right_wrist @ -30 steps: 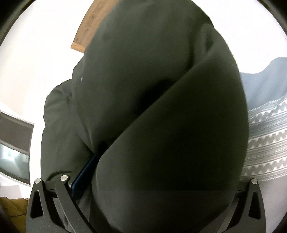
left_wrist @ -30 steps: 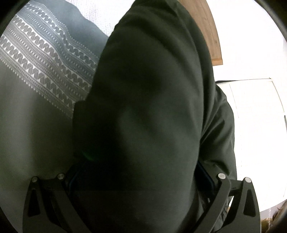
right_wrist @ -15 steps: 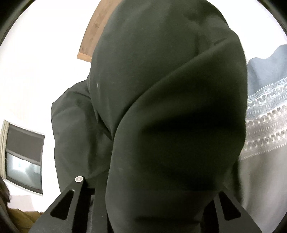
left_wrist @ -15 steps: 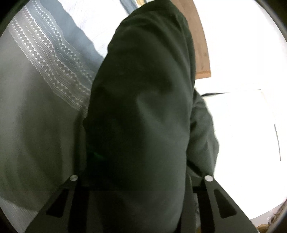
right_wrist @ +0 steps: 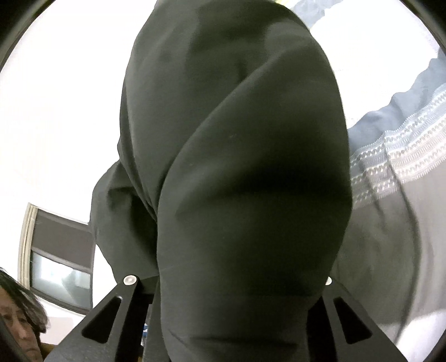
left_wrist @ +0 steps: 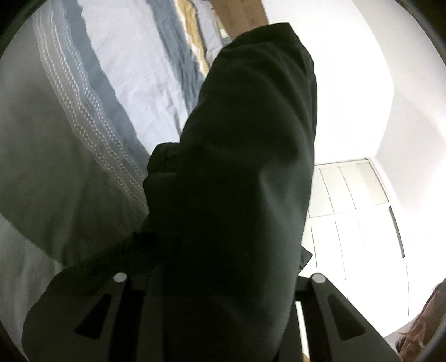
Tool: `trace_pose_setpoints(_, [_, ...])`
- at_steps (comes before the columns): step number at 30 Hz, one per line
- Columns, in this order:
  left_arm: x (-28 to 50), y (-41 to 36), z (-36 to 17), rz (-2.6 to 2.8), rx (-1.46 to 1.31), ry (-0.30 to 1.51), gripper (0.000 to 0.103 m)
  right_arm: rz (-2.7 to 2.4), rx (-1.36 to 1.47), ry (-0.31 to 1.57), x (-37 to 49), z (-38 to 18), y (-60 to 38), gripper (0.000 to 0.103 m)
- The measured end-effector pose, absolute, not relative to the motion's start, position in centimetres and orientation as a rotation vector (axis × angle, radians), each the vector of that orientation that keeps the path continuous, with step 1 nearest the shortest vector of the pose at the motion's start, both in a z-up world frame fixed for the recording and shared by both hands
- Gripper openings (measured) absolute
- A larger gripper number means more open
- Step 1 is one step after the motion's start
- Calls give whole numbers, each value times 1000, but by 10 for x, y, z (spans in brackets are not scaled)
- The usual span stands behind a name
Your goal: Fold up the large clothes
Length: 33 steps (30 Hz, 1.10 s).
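A large dark green garment (left_wrist: 237,195) fills the middle of the left wrist view and hangs lifted over the bed. My left gripper (left_wrist: 220,281) is shut on the dark green garment; cloth hides its fingertips. The same garment (right_wrist: 237,181) fills the right wrist view. My right gripper (right_wrist: 228,281) is shut on the dark green garment, fingertips buried in the folds.
A bed with a grey blanket with white patterned bands (left_wrist: 83,117) lies below, also in the right wrist view (right_wrist: 395,156). A wooden headboard (left_wrist: 237,14), white wall, wardrobe doors (left_wrist: 354,195), a window (right_wrist: 61,250) and a person's face (right_wrist: 16,320) show around.
Both grippers closed in from open to shut on the garment and rose, tilting up; more of the bed's far end and the wall came into view.
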<state>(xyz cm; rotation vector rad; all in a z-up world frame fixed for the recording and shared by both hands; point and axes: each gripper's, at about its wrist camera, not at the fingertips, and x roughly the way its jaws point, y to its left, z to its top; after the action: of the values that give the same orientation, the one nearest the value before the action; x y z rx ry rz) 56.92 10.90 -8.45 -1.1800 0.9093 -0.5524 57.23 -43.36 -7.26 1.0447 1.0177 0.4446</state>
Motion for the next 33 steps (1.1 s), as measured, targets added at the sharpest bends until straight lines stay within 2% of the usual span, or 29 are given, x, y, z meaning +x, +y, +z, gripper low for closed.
trace_pose_setpoints(9, [525, 118, -59, -512, -1136, 939, 21, 440, 1078, 1029, 530, -46, -443, 21])
trace_pose_setpoints(14, [538, 117, -103, -419, -1011, 1054, 21, 376, 1042, 1127, 561, -90, -446, 22])
trace_pose_setpoints(17, [555, 148, -136, -337, -949, 1093, 22, 297, 971, 1194, 576, -129, -433, 26])
trace_pose_setpoints(18, [562, 155, -144, -307, -923, 1100, 25, 250, 946, 1205, 581, -142, -441, 27])
trace_pose_setpoints(20, [575, 159, -153, -279, -858, 1117, 31, 199, 907, 1213, 590, -156, -454, 38])
trace_pose_setpoints(22, [585, 158, -157, -258, -790, 1126, 44, 178, 829, 1219, 600, -160, -458, 45])
trace_pose_setpoints(25, [606, 151, -164, -234, -743, 1118, 53, 156, 763, 1210, 615, -172, -455, 59])
trace_pose_setpoints(28, [619, 157, -172, -190, -762, 1092, 63, 141, 754, 1186, 609, -182, -455, 63])
trace_pose_setpoints(33, [647, 166, -188, -172, -775, 1061, 72, 122, 734, 1162, 640, -196, -473, 70])
